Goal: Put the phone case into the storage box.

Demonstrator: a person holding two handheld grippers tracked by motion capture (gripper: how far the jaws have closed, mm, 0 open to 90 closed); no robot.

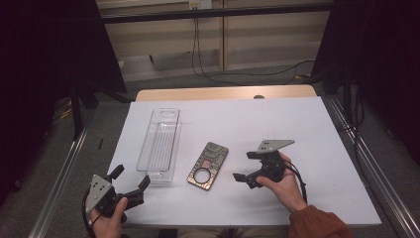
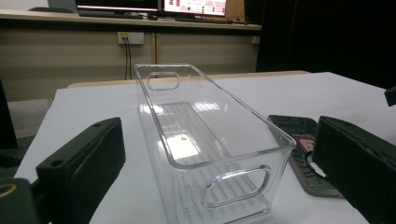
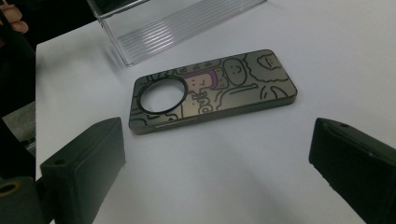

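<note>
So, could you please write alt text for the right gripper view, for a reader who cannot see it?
A phone case with cartoon drawings and a round camera hole lies flat on the white table, apart from the open right claw, whose black jaws frame it. Behind the case is the end of a clear plastic bin.

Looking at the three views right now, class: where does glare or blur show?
High view: dim surroundings, evenly lit white table. Left gripper view: bright glare patches on the clear plastic bin, near tool jaws soft. Right gripper view: phone case sharp, slight sheen.
</note>
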